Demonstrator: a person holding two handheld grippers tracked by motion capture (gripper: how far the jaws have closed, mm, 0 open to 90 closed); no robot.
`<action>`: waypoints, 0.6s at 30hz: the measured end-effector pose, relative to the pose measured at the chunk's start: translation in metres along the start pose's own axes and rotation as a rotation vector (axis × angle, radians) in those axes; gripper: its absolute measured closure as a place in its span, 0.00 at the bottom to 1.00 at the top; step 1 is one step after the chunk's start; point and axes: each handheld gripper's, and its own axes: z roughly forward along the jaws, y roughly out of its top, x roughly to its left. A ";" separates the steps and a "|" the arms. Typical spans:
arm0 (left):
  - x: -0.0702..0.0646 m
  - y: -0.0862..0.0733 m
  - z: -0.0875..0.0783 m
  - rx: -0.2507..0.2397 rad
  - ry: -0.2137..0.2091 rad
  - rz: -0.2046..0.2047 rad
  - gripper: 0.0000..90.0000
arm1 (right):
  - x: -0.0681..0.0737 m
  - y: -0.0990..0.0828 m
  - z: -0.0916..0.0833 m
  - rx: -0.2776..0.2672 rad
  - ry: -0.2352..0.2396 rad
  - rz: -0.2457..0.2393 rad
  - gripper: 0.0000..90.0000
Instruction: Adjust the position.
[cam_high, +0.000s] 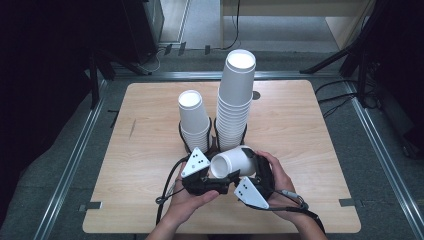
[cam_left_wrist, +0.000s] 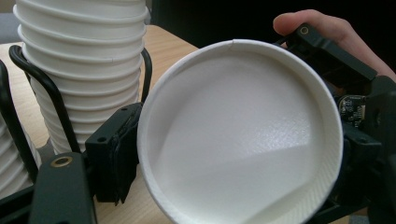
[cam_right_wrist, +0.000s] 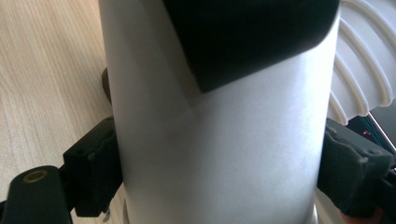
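Your right gripper (cam_high: 248, 176) clamps the paper cup (cam_high: 233, 162) across its body, holding it on its side above the table (cam_high: 310, 150), just in front of the two cup stacks (cam_high: 235, 100). Your left gripper (cam_high: 220, 181) pinches the cup's rim — one pad inside the mouth, one outside.

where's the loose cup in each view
High view: the loose cup lies on its side at lower centre, between the two tongs, mouth turned left.
Left gripper view: centre to right, its open mouth faces the camera.
Right gripper view: its side wall runs up the middle, a black pad against each side.
Shared landmark: the tall stack, ribbed rims at upper left and upper right.
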 end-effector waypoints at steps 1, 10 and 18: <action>0.000 0.000 0.000 -0.003 0.011 -0.006 0.22 | 0.000 0.000 0.000 -0.001 -0.001 -0.001 0.14; 0.004 0.001 0.002 0.034 -0.004 -0.025 0.22 | 0.002 -0.002 0.000 0.016 -0.010 -0.018 0.14; 0.006 -0.001 0.002 0.036 -0.016 -0.031 0.23 | 0.003 -0.003 0.000 0.018 -0.007 -0.024 0.13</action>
